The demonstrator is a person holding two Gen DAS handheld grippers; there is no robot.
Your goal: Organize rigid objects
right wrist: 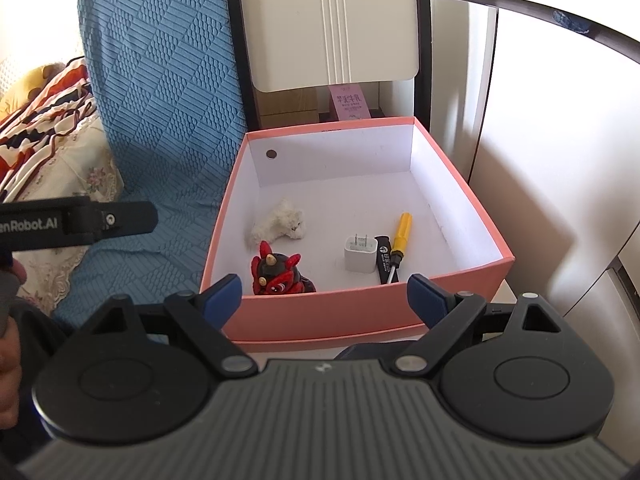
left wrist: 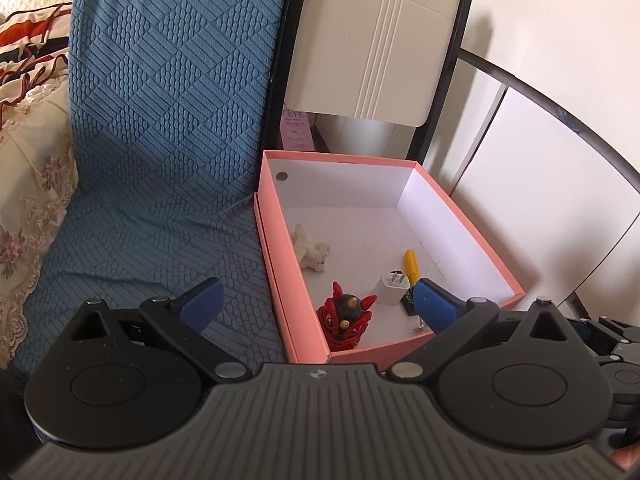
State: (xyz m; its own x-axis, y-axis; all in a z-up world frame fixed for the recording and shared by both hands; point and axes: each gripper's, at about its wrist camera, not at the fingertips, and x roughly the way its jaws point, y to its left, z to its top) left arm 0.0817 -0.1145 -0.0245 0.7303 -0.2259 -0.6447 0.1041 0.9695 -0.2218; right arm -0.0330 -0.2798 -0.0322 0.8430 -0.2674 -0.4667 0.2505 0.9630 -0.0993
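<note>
A pink box (left wrist: 276,248) (right wrist: 360,312) with a white inside stands beside a blue sofa. In it lie a red and black toy figure (left wrist: 346,320) (right wrist: 278,270), a white plush scrap (left wrist: 310,250) (right wrist: 280,224), a white charger plug (left wrist: 390,286) (right wrist: 360,254), a yellow-handled screwdriver (left wrist: 411,266) (right wrist: 398,240) and a black tool (right wrist: 385,258). My left gripper (left wrist: 316,300) is open and empty, over the box's near left corner. My right gripper (right wrist: 324,296) is open and empty, just in front of the box's near wall.
The blue textured sofa cover (left wrist: 160,140) (right wrist: 168,100) lies left of the box. A beige folded chair back (left wrist: 372,40) (right wrist: 332,20) leans behind it. A curved black rail (left wrist: 560,116) and white panels stand at right. A patterned blanket (right wrist: 44,120) is far left.
</note>
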